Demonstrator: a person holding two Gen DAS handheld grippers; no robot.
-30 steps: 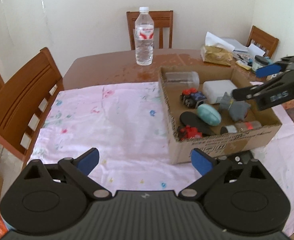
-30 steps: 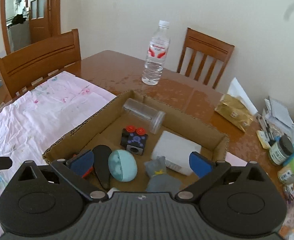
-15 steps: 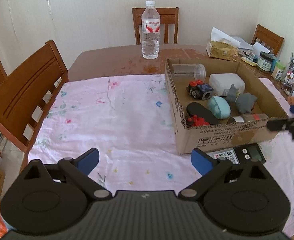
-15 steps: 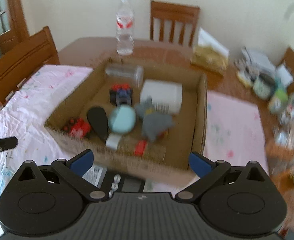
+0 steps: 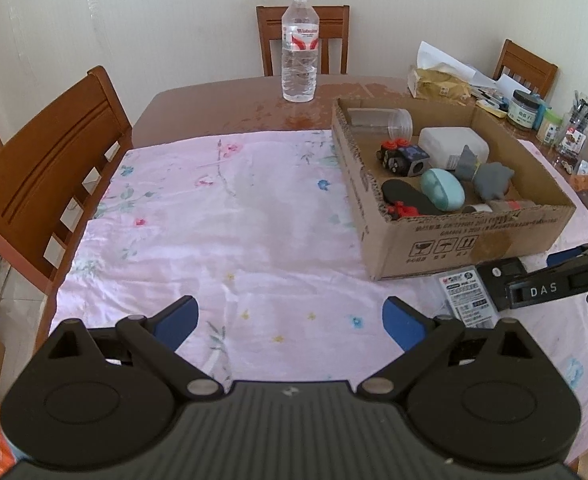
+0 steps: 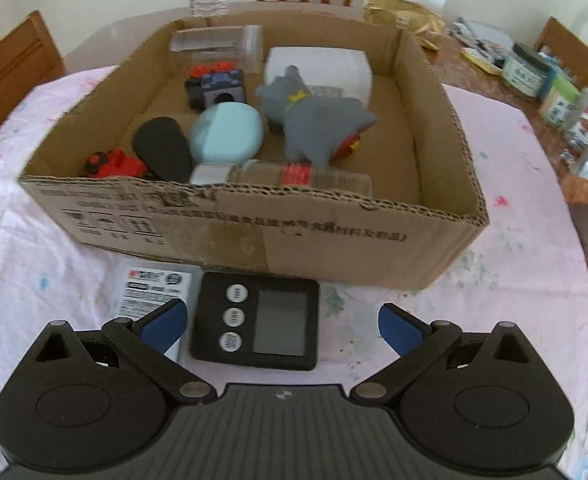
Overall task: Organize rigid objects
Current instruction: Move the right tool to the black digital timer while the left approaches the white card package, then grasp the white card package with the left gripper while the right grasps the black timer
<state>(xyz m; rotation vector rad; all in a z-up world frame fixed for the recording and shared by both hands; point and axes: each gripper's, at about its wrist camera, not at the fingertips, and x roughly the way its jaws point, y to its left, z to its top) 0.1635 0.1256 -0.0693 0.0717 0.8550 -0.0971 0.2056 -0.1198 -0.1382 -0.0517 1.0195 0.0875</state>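
Both grippers, left & right, were spread wide w/ nothing held; most items already sat in the cardboard box, but the black timer & white pack lay outside, just in front.

One cardboard box, one water bottle, three wooden chairs, one black timer, two grippers

On the desk, a timer lies before the box, beside what looks like a card on its left.
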